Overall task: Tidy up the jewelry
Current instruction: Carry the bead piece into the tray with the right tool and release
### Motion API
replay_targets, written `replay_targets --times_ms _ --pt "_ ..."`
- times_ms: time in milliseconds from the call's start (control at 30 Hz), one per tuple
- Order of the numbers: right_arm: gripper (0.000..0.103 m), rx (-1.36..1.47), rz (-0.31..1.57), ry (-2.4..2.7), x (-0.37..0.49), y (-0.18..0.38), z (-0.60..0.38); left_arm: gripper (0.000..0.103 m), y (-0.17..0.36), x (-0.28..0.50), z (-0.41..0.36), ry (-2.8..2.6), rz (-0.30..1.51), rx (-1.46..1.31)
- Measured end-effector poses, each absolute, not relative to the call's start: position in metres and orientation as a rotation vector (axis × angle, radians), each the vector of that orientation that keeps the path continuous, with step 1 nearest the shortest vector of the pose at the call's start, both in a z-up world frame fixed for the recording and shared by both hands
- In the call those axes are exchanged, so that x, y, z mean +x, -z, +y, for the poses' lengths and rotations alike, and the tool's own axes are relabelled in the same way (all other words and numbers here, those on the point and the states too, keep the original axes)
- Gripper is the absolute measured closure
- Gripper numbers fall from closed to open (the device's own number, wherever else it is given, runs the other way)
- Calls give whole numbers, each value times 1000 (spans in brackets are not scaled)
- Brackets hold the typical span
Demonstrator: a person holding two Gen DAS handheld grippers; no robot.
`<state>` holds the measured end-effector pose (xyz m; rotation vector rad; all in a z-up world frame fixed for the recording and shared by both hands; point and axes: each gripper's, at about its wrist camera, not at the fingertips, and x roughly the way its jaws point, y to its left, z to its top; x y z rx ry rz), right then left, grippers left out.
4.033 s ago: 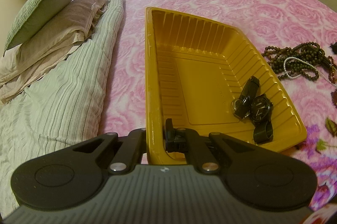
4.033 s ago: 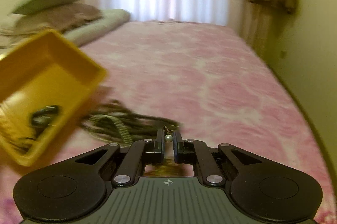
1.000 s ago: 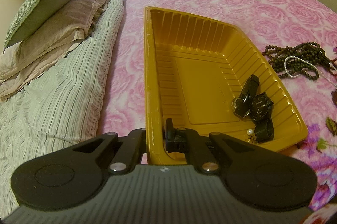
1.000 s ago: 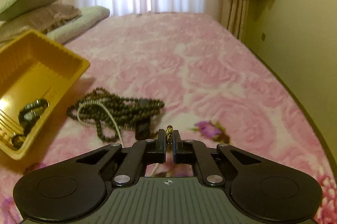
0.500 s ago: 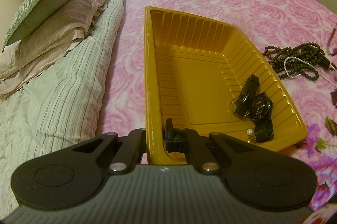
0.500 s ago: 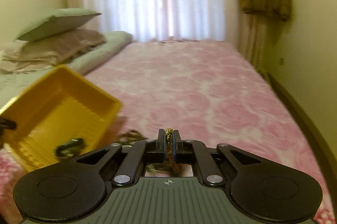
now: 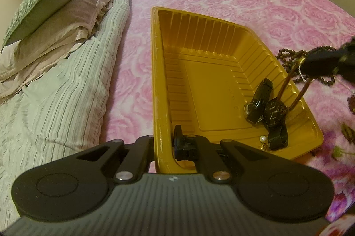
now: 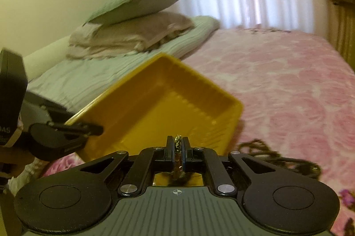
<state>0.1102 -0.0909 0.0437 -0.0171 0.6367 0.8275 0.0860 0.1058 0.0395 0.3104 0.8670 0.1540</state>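
Note:
A yellow plastic tray [image 7: 159, 80] lies on the pink bed. My left gripper [image 7: 163, 147] is shut on its near left rim. Inside are two black watches [image 7: 274, 114] and a pearl earring [image 7: 263, 138]. My right gripper [image 8: 178, 148] is shut on a gold chain [image 8: 178, 140]. In the left wrist view the right gripper [image 7: 304, 64] hangs over the tray's right rim and the chain [image 7: 285, 82] dangles as a loop into the tray by the watches. The tray [image 8: 155, 102] fills the middle of the right wrist view.
A heap of dark bead necklaces [image 7: 288, 54] with a white strand lies on the bedspread right of the tray, also blurred in the right wrist view [image 8: 277, 156]. Pillows [image 7: 55, 5] and a striped duvet [image 7: 55, 91] lie to the left. Curtains hang behind.
My right gripper has swung left with the gold chain from the bead heap to over the tray's right rim. The left gripper and tray have not moved.

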Motion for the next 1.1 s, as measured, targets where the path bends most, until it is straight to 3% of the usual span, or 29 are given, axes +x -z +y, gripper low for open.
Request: replay_targets --times_ms 500,1100 --pt "97 -24 682 -872 108 -25 -72 100 -39 86 106 -152 867 305" --pt "91 107 794 -446 101 24 -219 101 -39 86 106 -155 866 310"
